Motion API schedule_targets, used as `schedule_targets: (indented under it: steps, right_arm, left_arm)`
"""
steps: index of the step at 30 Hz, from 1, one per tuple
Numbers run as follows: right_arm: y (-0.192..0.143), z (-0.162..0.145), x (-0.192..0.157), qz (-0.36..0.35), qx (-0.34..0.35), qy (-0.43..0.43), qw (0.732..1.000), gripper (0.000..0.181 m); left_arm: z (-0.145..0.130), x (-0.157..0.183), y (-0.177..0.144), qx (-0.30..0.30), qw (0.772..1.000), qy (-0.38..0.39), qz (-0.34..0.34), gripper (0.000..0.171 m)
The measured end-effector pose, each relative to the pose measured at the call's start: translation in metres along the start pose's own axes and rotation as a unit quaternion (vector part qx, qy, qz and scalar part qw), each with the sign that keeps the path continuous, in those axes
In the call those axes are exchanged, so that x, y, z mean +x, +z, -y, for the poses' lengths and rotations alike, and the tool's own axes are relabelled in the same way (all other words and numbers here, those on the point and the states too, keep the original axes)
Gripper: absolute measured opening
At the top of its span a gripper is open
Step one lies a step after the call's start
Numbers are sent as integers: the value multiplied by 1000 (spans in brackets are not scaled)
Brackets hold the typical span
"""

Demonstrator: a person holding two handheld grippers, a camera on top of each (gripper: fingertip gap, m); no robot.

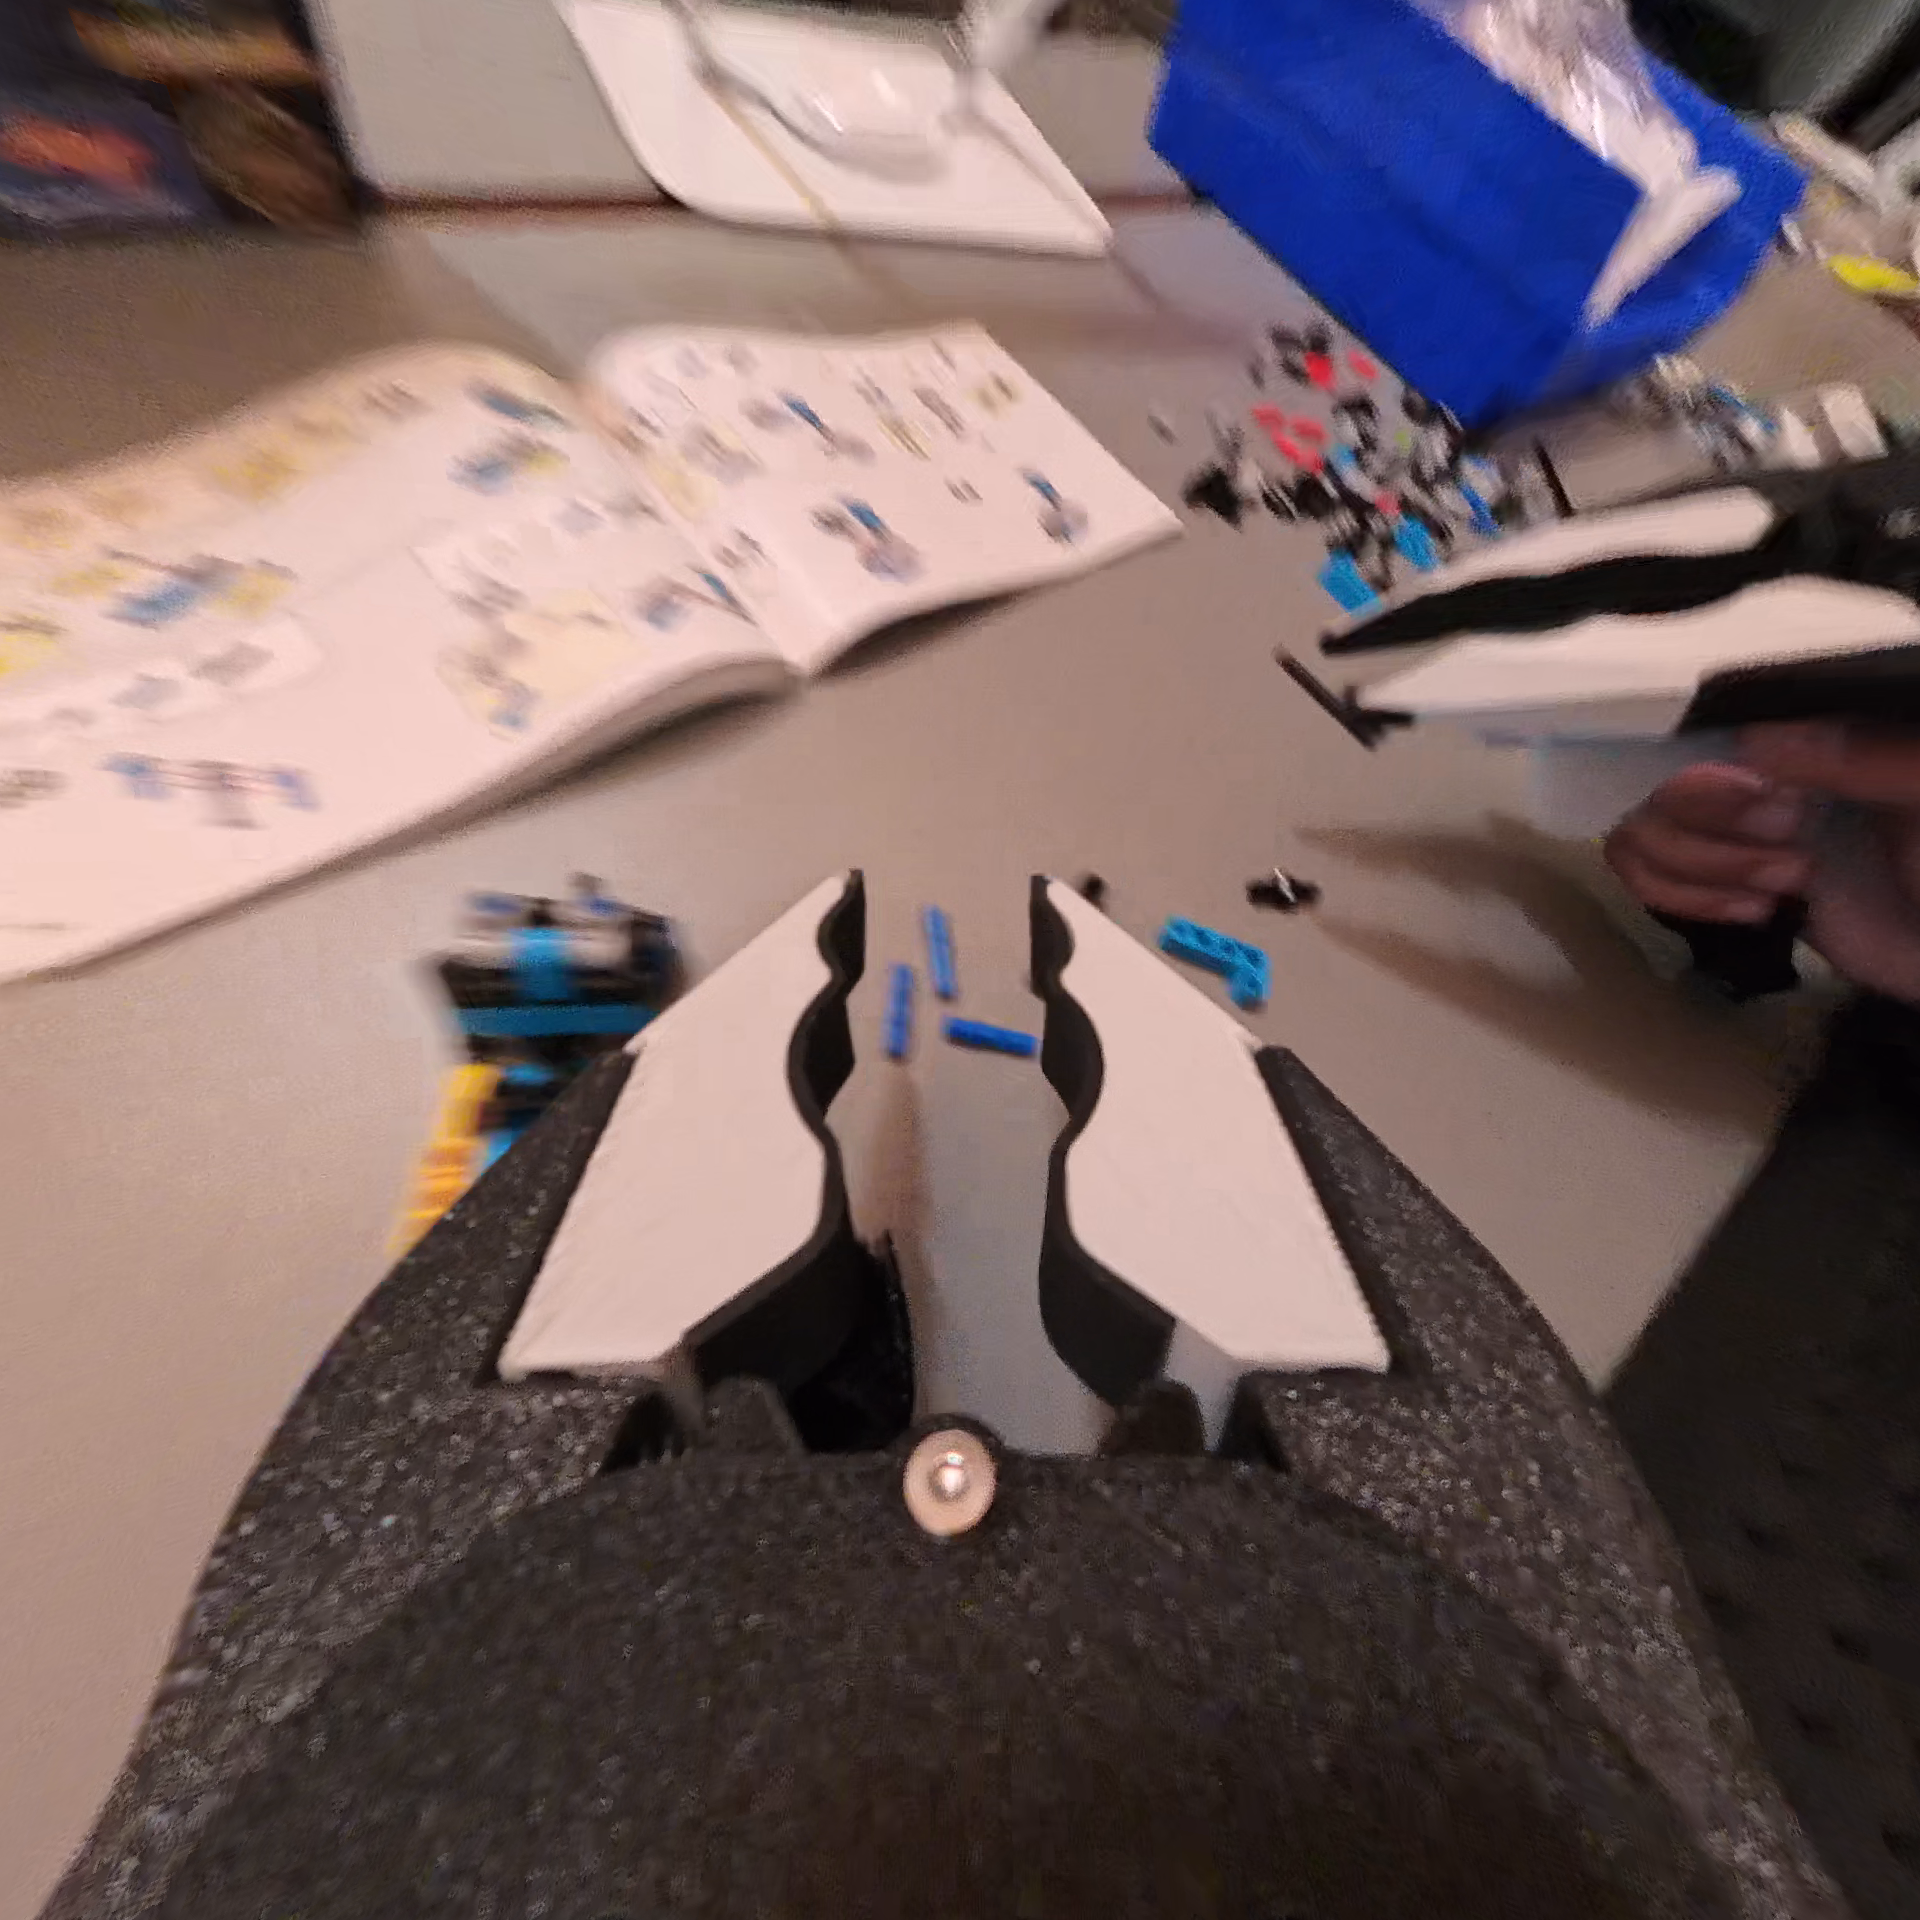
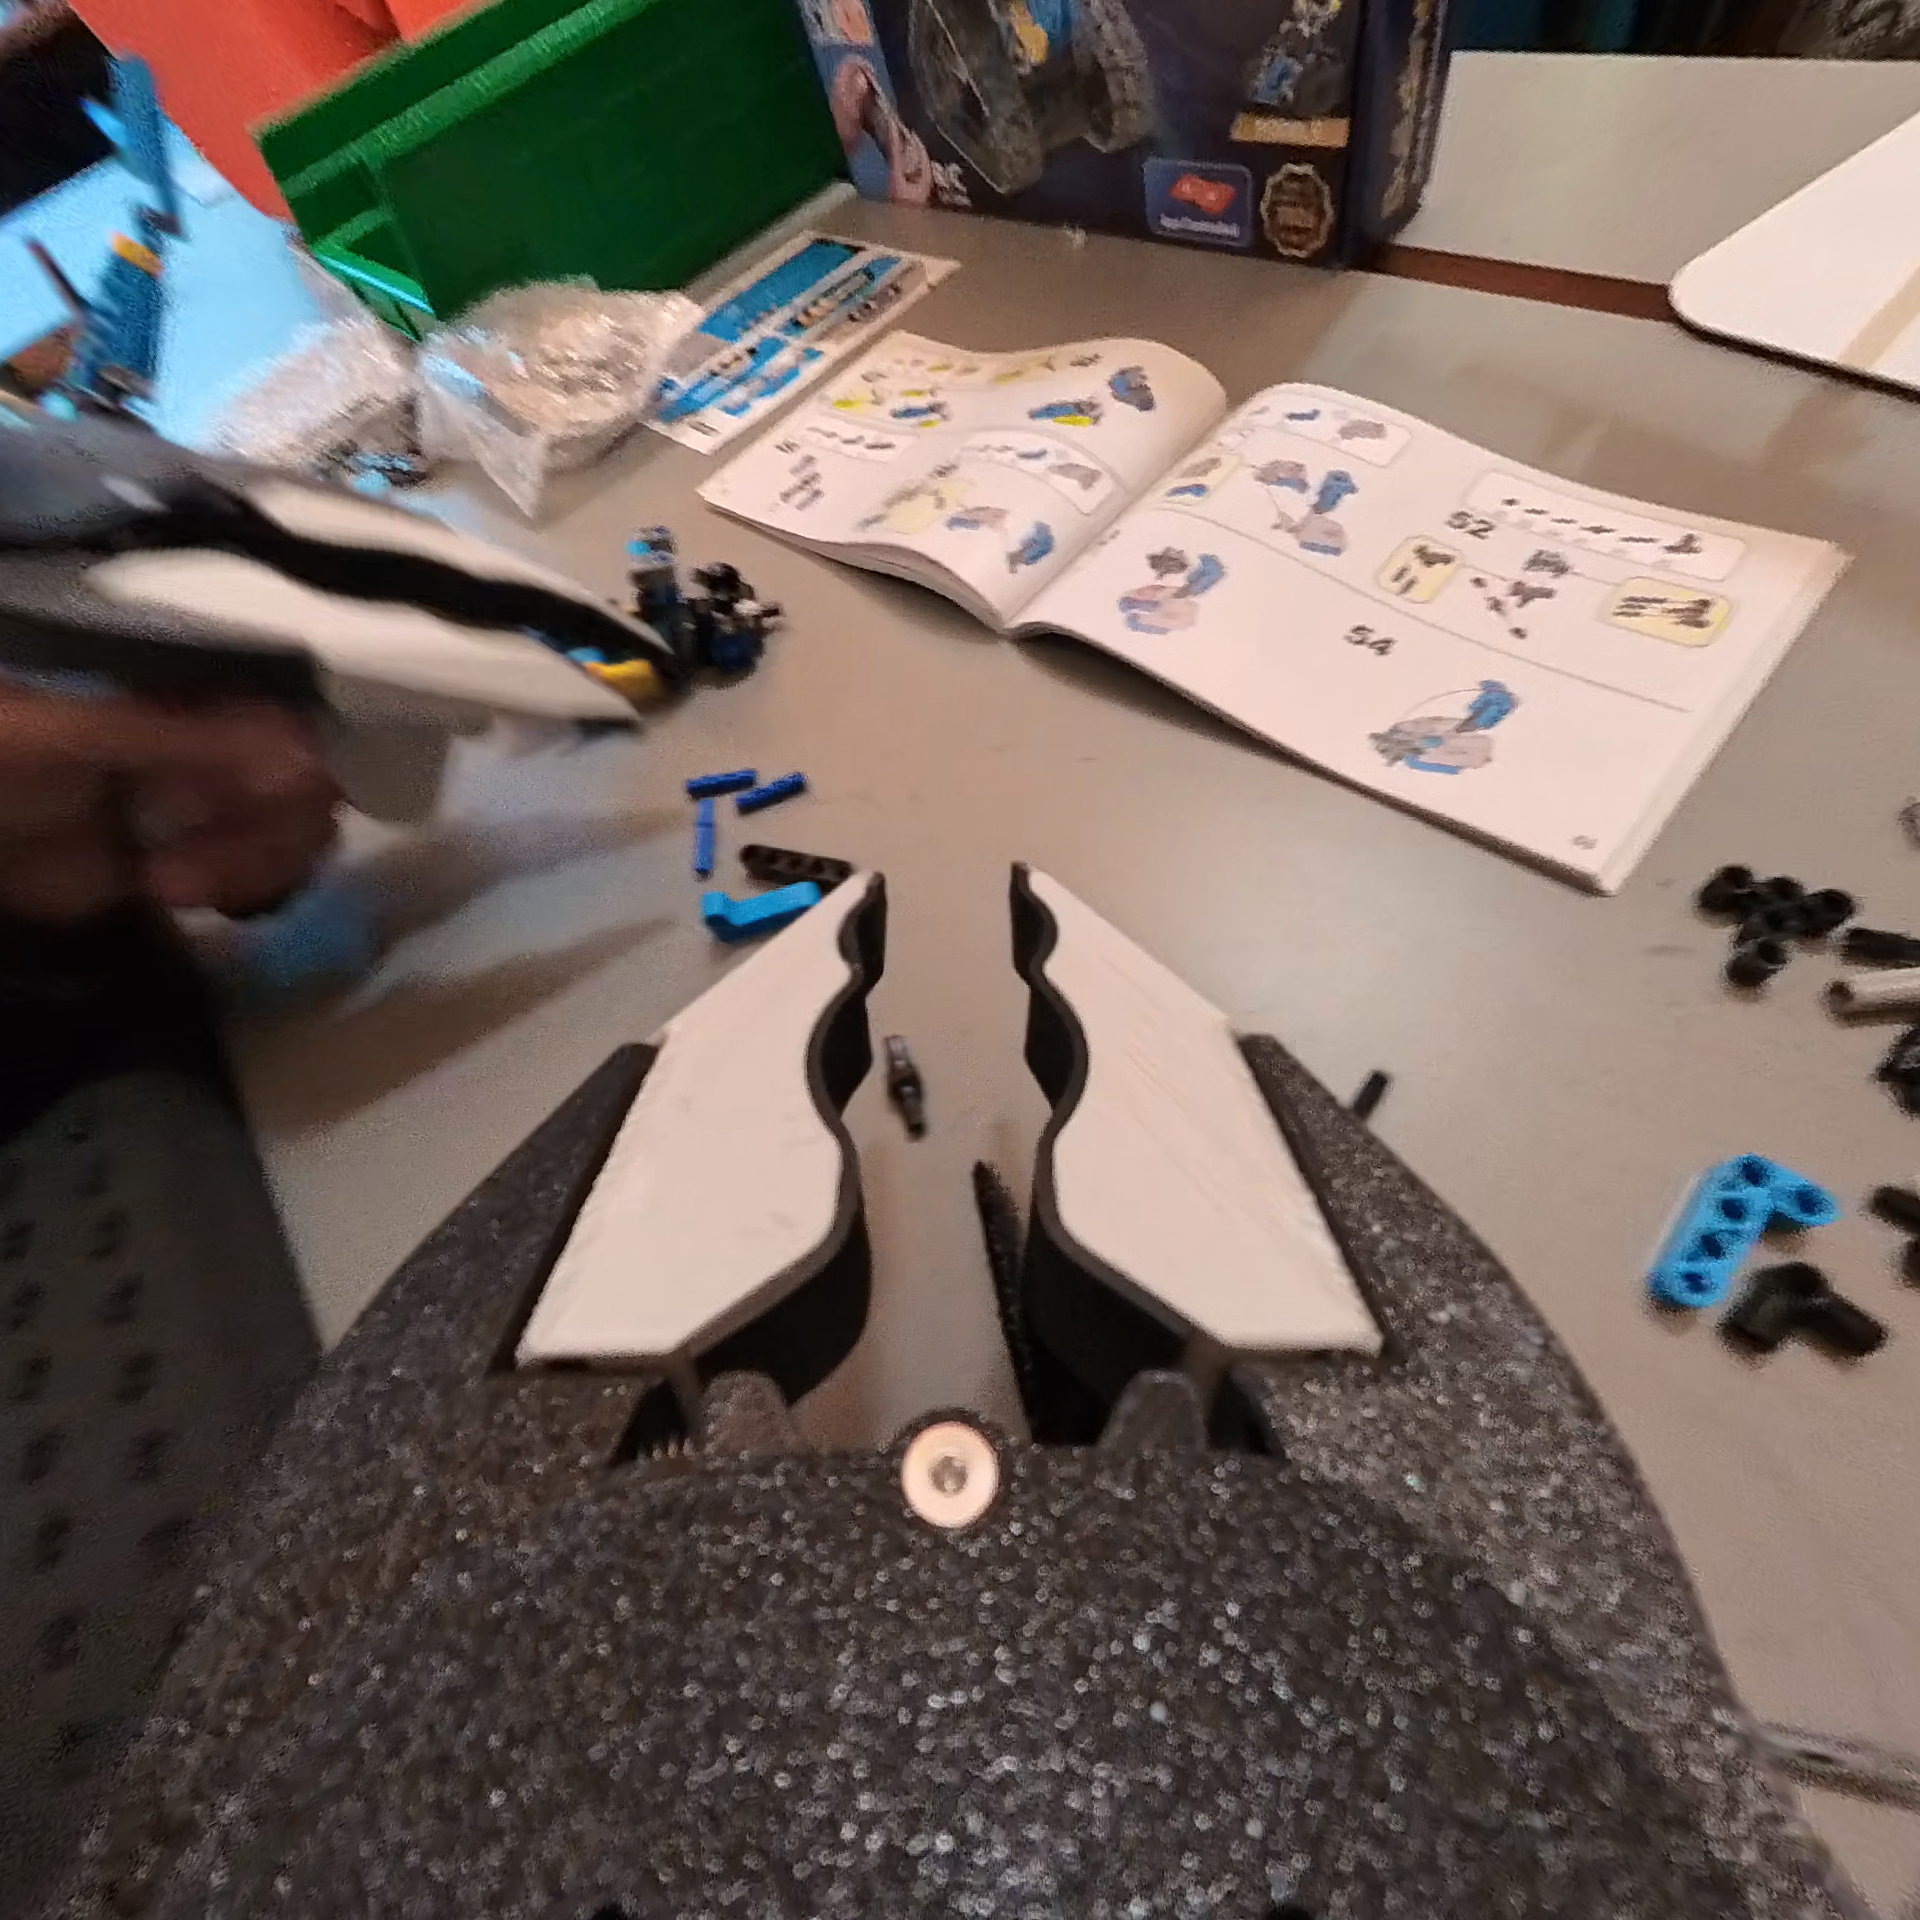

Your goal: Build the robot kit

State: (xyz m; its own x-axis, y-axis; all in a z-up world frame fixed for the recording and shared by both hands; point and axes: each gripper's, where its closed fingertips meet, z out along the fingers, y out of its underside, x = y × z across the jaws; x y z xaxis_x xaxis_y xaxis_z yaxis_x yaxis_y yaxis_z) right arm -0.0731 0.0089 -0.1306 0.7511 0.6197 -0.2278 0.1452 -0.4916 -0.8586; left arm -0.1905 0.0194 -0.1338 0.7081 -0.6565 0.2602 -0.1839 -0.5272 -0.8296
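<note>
Left wrist view: my left gripper (image 1: 945, 883) gapes empty over slim blue pins (image 1: 940, 951) on the smooth grey counter (image 1: 935, 748). My right gripper (image 2: 945, 883) also gapes, a small black pin (image 2: 902, 1081) between its wavy-edged fingers (image 2: 727, 1143), bare counter ahead.

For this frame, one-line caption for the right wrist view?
Open right tool above a small black pin, open booklet beyond.

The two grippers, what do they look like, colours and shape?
The left gripper and right gripper look alike: two long white fingers tapering forward, with wavy black inner pads, set in a speckled black body with a silver screw. No cables show.
</note>
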Motion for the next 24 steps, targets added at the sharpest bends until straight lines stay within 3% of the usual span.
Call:
schedule_targets:
  steps: [3,6,9,14,16,24]
  right_arm:
    - [6,3,25,-37,-14,-27,999,26]
    - [9,4,31,-33,-6,-4,999,29]
    - [5,2,37,-35,8,9,999,28]
    - [-4,9,46,-21,42,57,997,28]
    - [-7,11,52,-24,54,73,996,28]
    - [0,4,49,-9,43,89,995,28]
  left_arm:
    - [31,-60,-32,42,995,-20,90,32]
    - [27,-120,-40,-6,985,-51,162,42]
    - [15,-153,-28,-63,978,-49,193,45]
    - [-2,-150,-3,-113,978,-29,172,45]
    - [-8,-151,-1,-118,975,-43,185,53]
    - [7,-155,-8,-51,978,-92,181,50]
